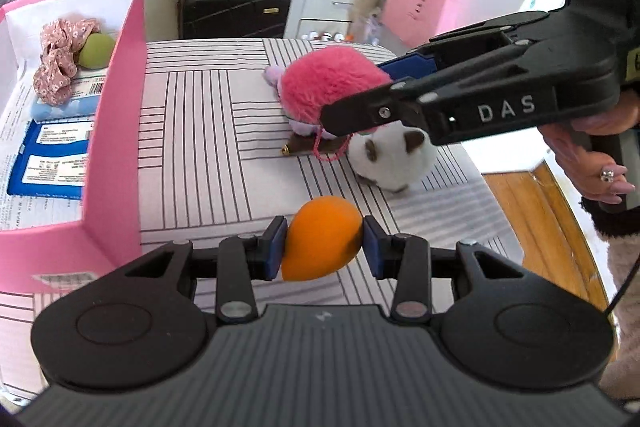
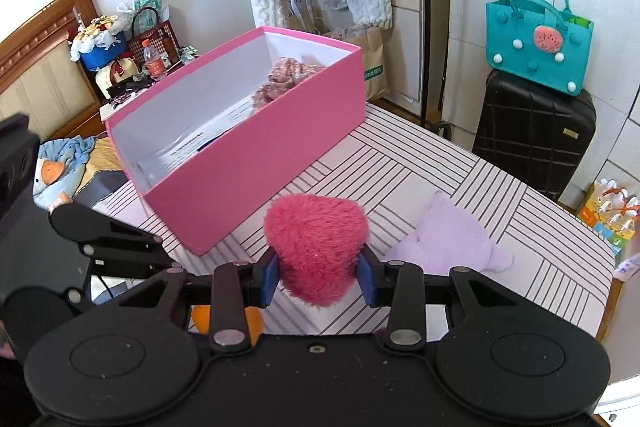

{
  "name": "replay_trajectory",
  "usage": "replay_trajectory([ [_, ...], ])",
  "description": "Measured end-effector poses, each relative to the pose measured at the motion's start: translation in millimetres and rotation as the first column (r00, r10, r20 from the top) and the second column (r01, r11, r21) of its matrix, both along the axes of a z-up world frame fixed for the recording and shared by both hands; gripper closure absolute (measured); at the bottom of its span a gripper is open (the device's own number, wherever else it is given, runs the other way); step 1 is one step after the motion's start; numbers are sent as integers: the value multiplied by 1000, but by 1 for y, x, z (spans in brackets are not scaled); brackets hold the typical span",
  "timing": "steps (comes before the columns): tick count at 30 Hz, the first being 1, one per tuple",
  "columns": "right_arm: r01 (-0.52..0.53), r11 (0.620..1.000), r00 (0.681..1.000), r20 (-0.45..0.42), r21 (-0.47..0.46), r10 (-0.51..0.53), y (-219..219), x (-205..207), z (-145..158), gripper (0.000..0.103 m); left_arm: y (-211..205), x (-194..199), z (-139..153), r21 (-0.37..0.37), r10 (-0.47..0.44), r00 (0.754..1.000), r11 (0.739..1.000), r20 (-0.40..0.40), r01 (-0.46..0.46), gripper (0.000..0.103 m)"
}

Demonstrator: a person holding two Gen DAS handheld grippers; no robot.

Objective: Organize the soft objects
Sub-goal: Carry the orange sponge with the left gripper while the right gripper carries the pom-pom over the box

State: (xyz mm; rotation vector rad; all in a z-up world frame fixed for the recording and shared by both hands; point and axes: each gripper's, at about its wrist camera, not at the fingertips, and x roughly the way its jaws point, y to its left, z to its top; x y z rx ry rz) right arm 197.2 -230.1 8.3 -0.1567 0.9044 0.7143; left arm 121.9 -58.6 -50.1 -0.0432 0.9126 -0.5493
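Left gripper [image 1: 324,241] clamps an orange sponge [image 1: 320,239] at lower centre, right gripper [image 2: 318,277] pinches a pink plush [image 2: 316,247], pink box [image 2: 256,163] upper left.

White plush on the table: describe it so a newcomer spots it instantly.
Start at the striped table, on the side away from the pink box. The white plush lies there beside the pink pompom. Unlike its neighbours, it is round and white with brown patches.

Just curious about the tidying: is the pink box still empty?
No, the pink box already holds a floral fabric scrunchie and a green ball.
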Motion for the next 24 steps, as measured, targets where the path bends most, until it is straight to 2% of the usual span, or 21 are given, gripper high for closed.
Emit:
replay_trajectory([
  [5, 4, 1000, 999, 37, 21, -5, 2, -28, 3, 58, 15, -11, 8, 40, -45, 999, 998, 6, 44, 64],
  [10, 4, 999, 999, 40, 51, -6, 6, -47, 9, 58, 36, -23, 26, 20, -88, 996, 996, -14, 88, 64],
  [13, -3, 999, 999, 51, 48, 1, 13, -57, 18, 58, 50, -32, 40, 30, -94, 995, 995, 17, 93, 64],
  [19, -32, 998, 996, 89, 61, 26, 25, -71, 36, 58, 73, -62, 61, -18, -90, 994, 996, 61, 92, 64],
  [24, -63, 994, 993, 108, 84, 54, 38, -77, 47, 58, 89, -71, 78, 3, -76, 990, 997, 119, 76, 64],
])
